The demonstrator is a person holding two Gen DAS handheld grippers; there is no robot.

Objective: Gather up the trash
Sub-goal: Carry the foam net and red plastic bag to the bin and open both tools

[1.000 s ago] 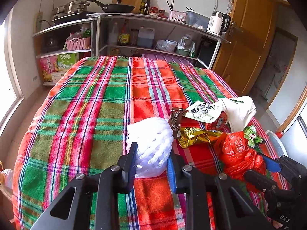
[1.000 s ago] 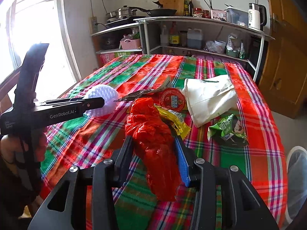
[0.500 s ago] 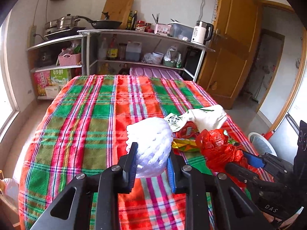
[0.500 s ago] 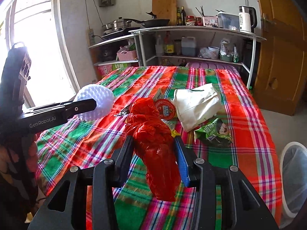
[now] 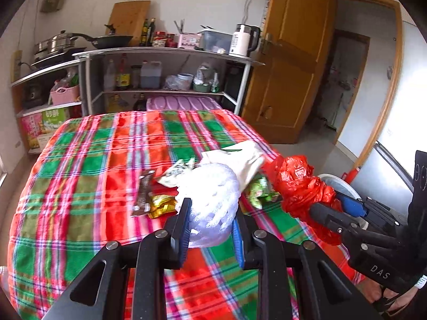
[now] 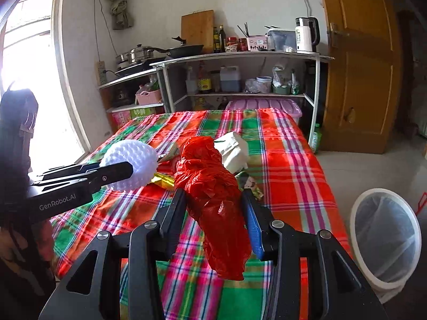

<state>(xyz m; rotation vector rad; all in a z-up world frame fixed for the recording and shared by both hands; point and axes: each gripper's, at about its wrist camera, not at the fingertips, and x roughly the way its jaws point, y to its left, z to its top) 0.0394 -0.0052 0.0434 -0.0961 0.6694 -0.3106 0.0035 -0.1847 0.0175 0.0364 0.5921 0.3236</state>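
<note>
Both grippers are loaded up. The left gripper has its jaws closed down on a white foam fruit net, a roundish mesh lump with no real long axis, held up off the plaid tablecloth that covers the worktop. In the right wrist view the same net sits at the tip of that gripper, to the left of the red bag.

The right gripper is clamped on a crumpled red plastic bag. The bag is a long bundle, its long axis running along the fingers: one end points away toward the far shelves, the other droops down toward the camera past the jaws. Seen from the left wrist view, the bag sticks out up and to the left from the jaws.

Still lying on the cloth: a white paper bag, a brown wrapper, a gold wrapper and a green snack packet, all bunched together just beyond the net.

A white lined trash bin stands on the floor off the right side of the worktop.
</note>
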